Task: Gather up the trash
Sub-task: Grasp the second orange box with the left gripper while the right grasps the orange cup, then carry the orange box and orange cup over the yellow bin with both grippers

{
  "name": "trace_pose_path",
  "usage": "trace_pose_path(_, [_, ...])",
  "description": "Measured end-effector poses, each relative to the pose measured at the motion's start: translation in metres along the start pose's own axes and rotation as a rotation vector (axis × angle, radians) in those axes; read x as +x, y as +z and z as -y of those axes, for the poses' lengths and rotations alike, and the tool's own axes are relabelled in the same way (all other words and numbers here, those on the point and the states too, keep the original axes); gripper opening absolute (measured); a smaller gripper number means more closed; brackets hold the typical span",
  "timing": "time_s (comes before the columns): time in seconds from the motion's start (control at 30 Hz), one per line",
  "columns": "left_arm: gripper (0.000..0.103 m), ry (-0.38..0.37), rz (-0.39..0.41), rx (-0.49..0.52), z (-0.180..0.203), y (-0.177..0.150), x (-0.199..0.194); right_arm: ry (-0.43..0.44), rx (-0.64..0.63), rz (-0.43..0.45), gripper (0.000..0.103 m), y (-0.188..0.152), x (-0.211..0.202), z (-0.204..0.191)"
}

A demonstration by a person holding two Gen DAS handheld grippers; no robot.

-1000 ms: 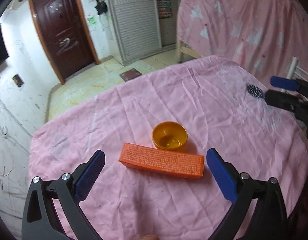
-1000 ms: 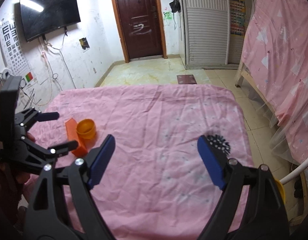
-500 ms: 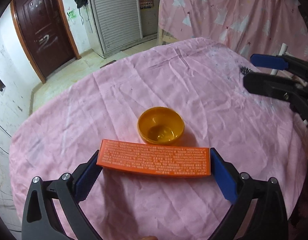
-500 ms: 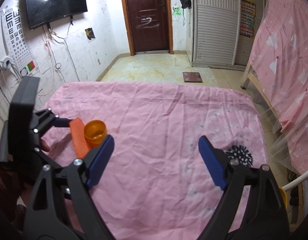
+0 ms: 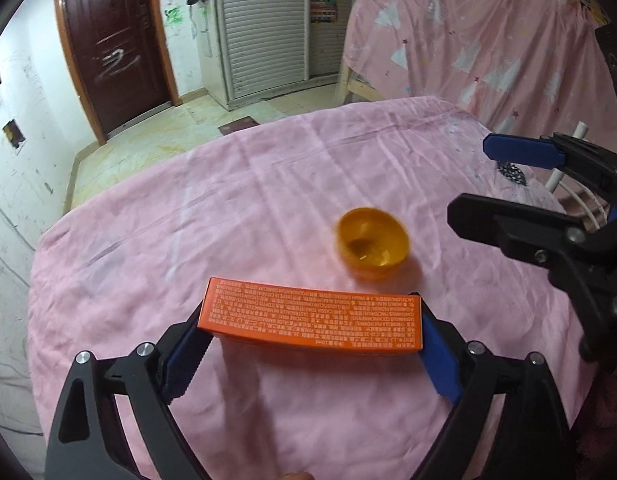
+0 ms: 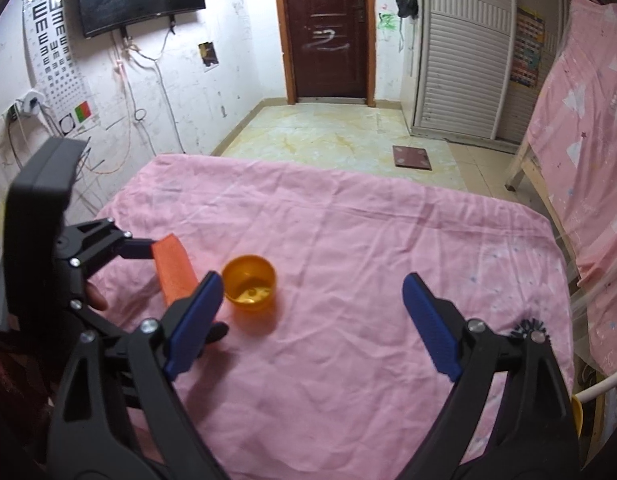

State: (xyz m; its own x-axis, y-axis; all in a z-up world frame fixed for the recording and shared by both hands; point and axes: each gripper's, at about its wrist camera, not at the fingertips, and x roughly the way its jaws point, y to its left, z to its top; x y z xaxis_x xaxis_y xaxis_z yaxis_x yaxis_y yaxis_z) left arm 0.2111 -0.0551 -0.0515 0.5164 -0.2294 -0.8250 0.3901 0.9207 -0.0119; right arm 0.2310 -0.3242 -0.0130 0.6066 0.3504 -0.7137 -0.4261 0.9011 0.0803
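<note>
A long orange box [image 5: 312, 324] sits crosswise between the blue pads of my left gripper [image 5: 310, 332], whose jaws are closing; the pads press on both of its ends. Just past it, to the right, an orange cup [image 5: 372, 248] stands upright on the pink cloth. In the right wrist view the same box [image 6: 174, 272] and cup [image 6: 250, 282] are at the left, with the left gripper [image 6: 180, 288] around the box. My right gripper [image 6: 312, 284] hovers over the cloth, jaws opening, nothing between them; the cup is just ahead of its left finger.
The pink tablecloth [image 6: 348, 240] covers the whole table. A small black spiky object [image 6: 530, 328] lies near its right edge. A white chair rail [image 6: 600, 380] and a pink-curtained bed frame stand beyond that edge. Tiled floor and a door lie past the far edge.
My left gripper moved forward over the box and closed onto its two ends. My right gripper shifted left toward the cup and its jaws spread a little wider.
</note>
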Motion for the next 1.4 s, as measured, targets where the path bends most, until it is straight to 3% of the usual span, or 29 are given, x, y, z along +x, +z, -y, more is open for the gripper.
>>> trace_pose_path(0.37, [0.085, 0.056, 0.007, -0.06, -0.041, -0.024, -0.022, 0.039, -0.049, -0.102, 0.087, 0.002, 0.047, -0.032])
trace_pose_path(0.47, [0.085, 0.06, 0.009, -0.067, -0.046, -0.027, -0.024, 0.034, -0.064, -0.127, 0.067, 0.001, 0.056, -0.038])
trace_pose_path(0.67, [0.085, 0.067, 0.011, -0.075, -0.047, -0.026, -0.023, 0.03, -0.07, -0.144, 0.04, -0.001, 0.061, -0.039])
trace_pose_path(1.0, [0.085, 0.102, 0.027, -0.062, -0.032, -0.017, -0.034, 0.039, -0.043, -0.065, 0.04, -0.001, 0.03, -0.025])
trace_pose_path(1.4, [0.085, 0.125, 0.058, 0.031, 0.031, 0.01, -0.044, 0.012, 0.035, 0.035, 0.04, -0.012, -0.024, 0.026])
